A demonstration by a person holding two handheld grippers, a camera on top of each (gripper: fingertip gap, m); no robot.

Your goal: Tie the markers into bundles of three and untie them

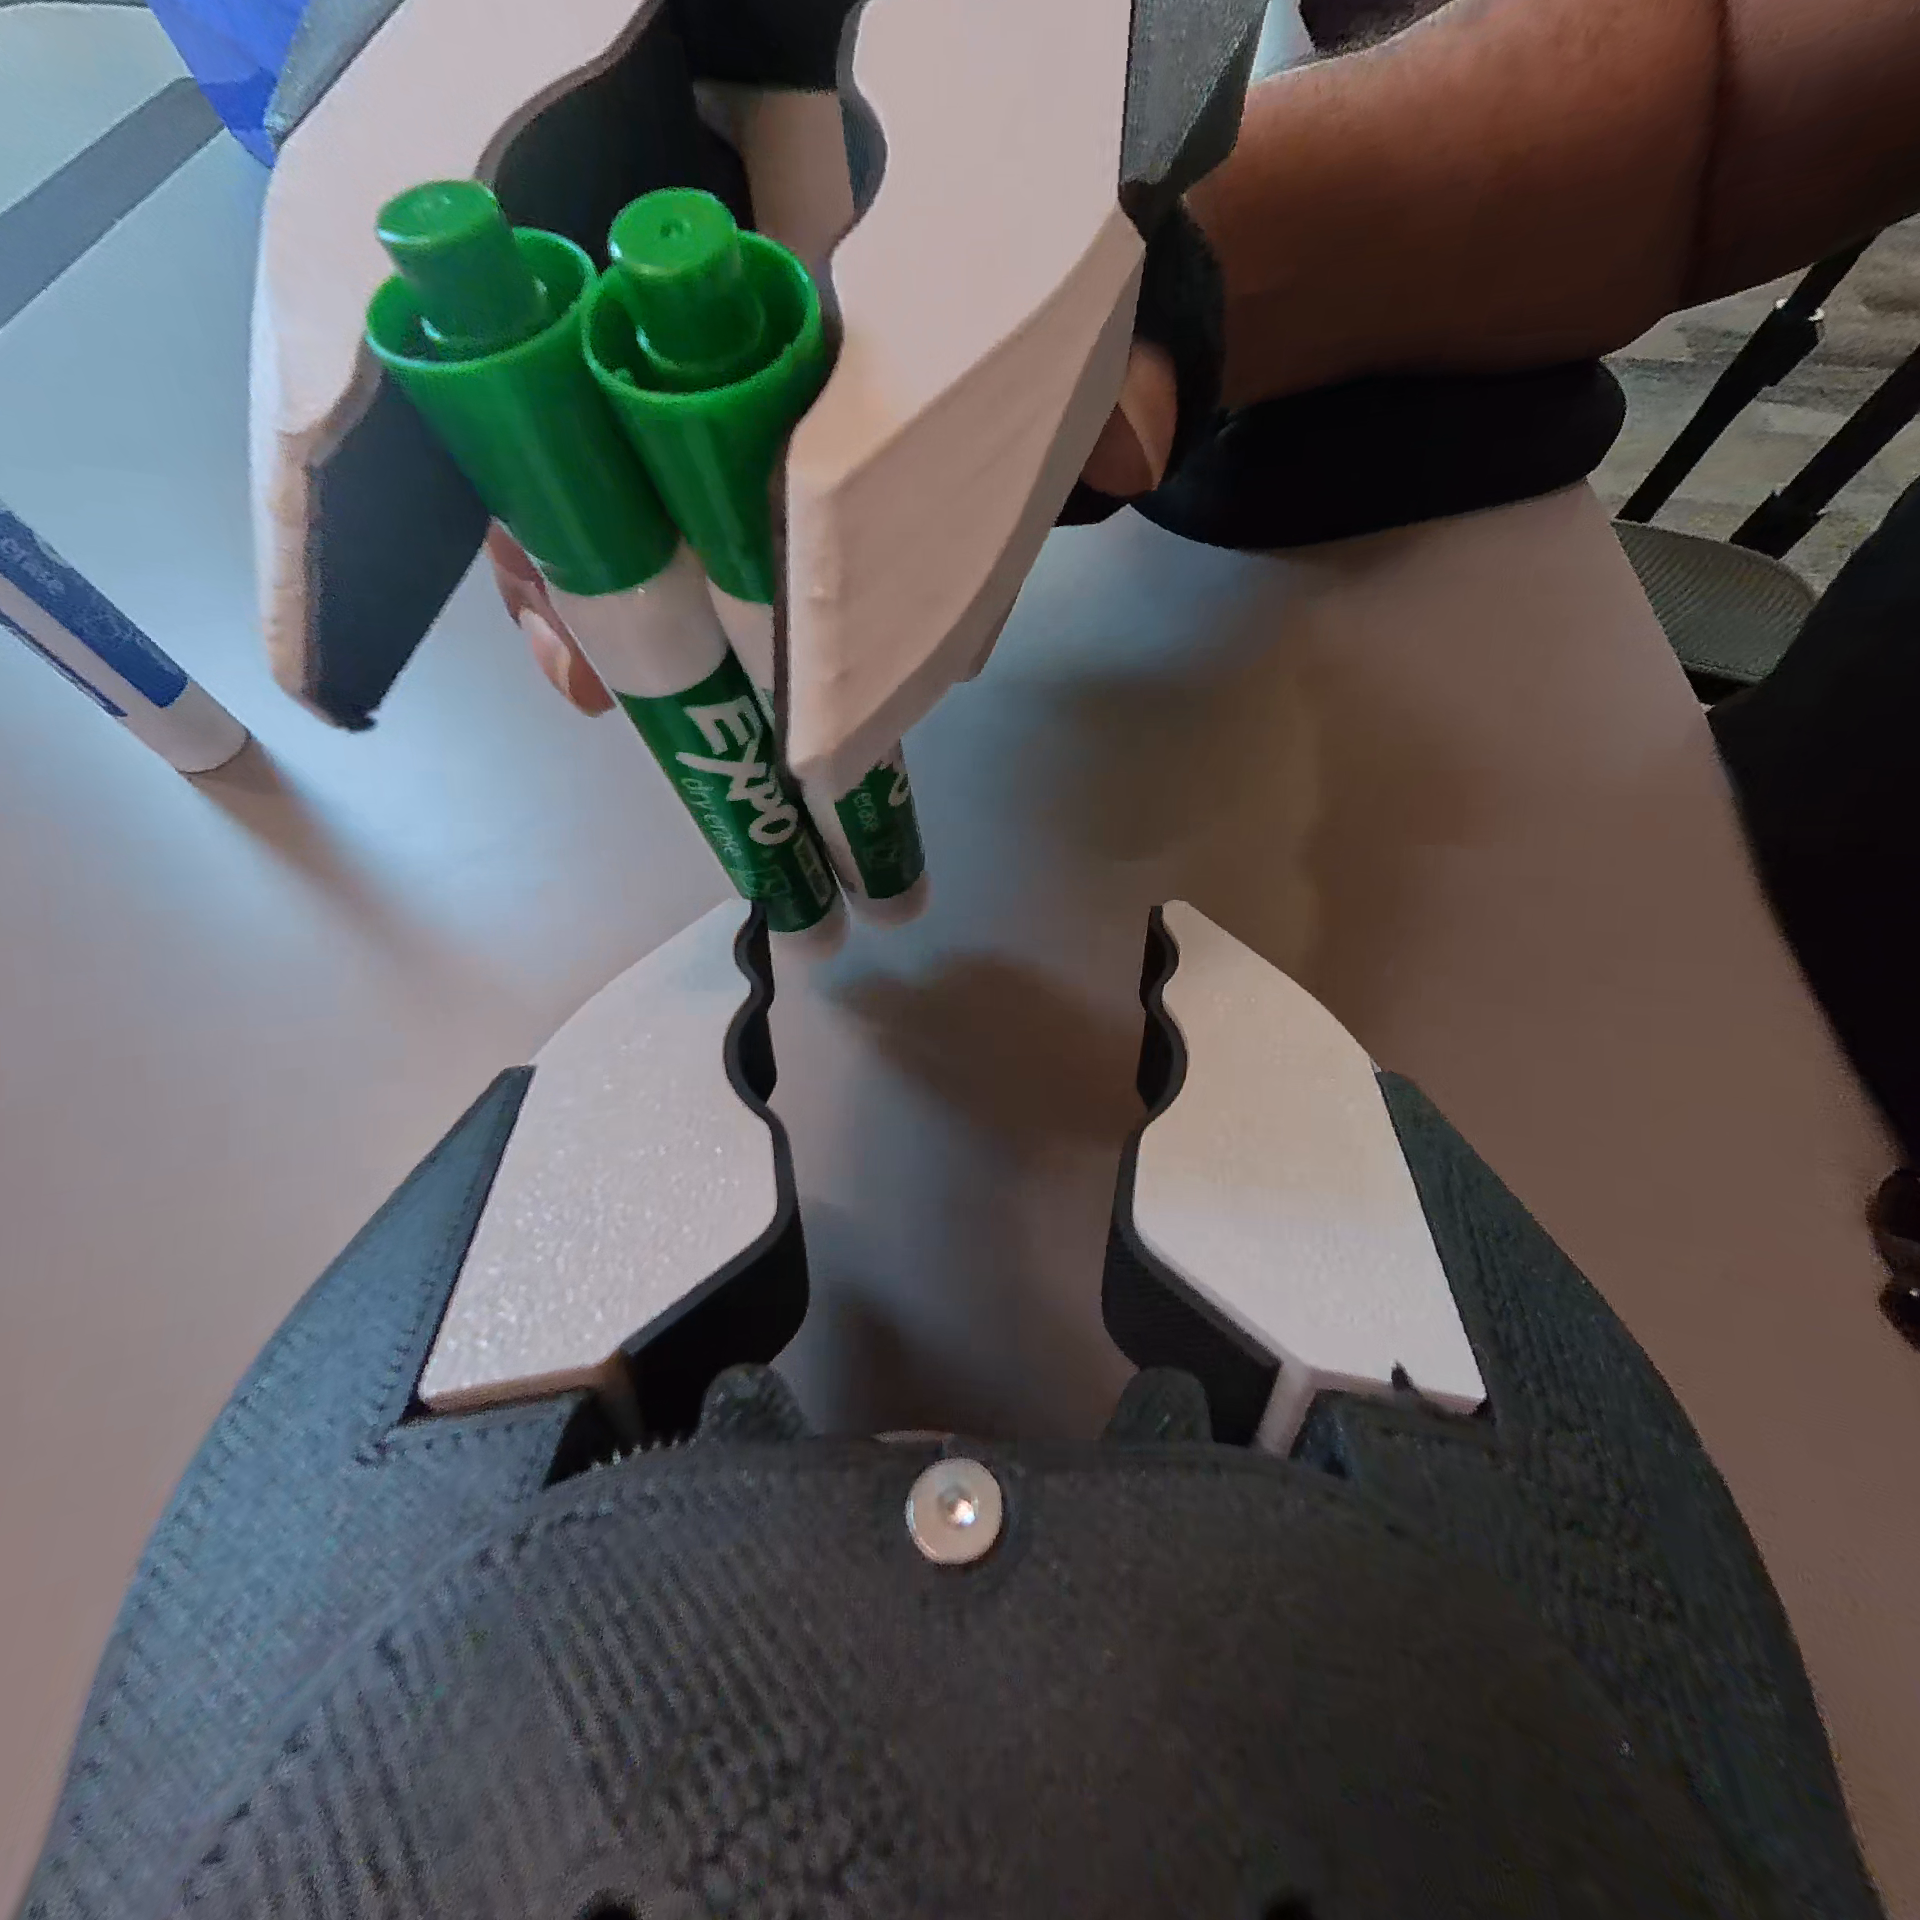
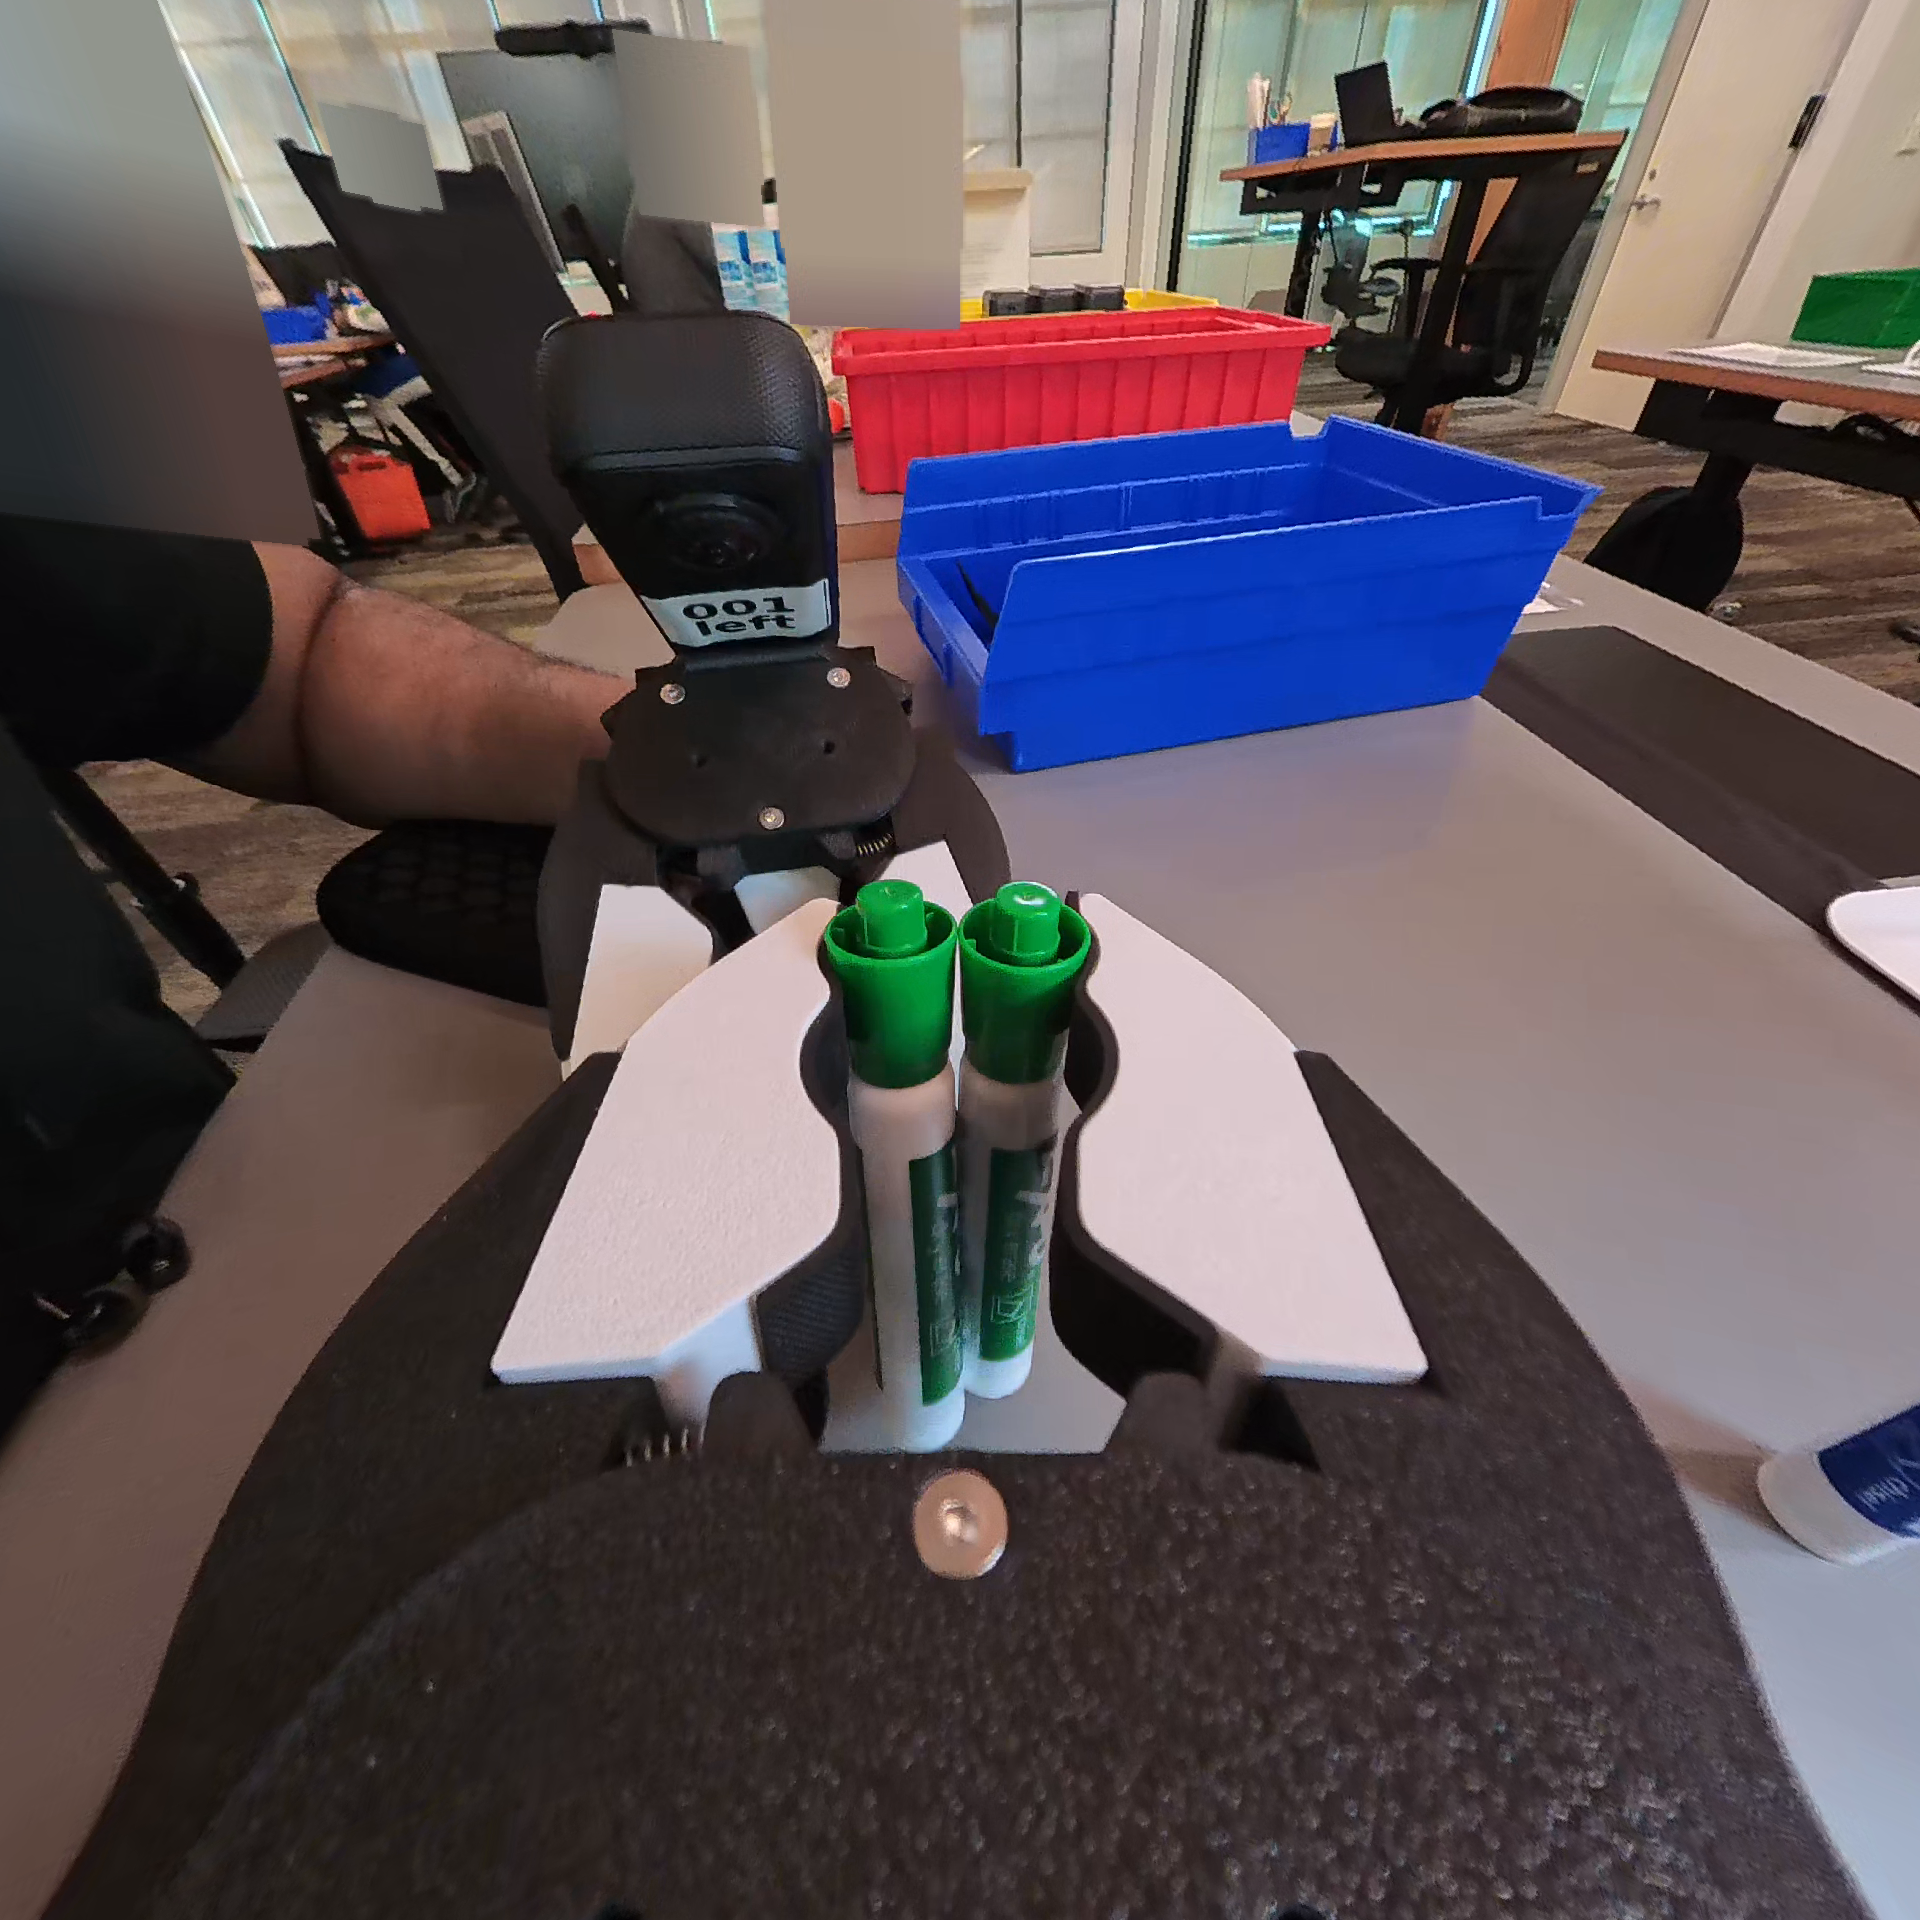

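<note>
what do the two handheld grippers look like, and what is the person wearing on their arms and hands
Both the left gripper and the right gripper have rough black printed bodies with a silver screw at the centre. Each carries two flat white fingers whose inner edges are wavy and lined in black. The left one bears a black camera with a white label. The person wears a black glove and a short black sleeve.

Two green-capped white markers [image 2: 951, 1143] stand side by side, touching, upright above the table, bases just off it.
</note>
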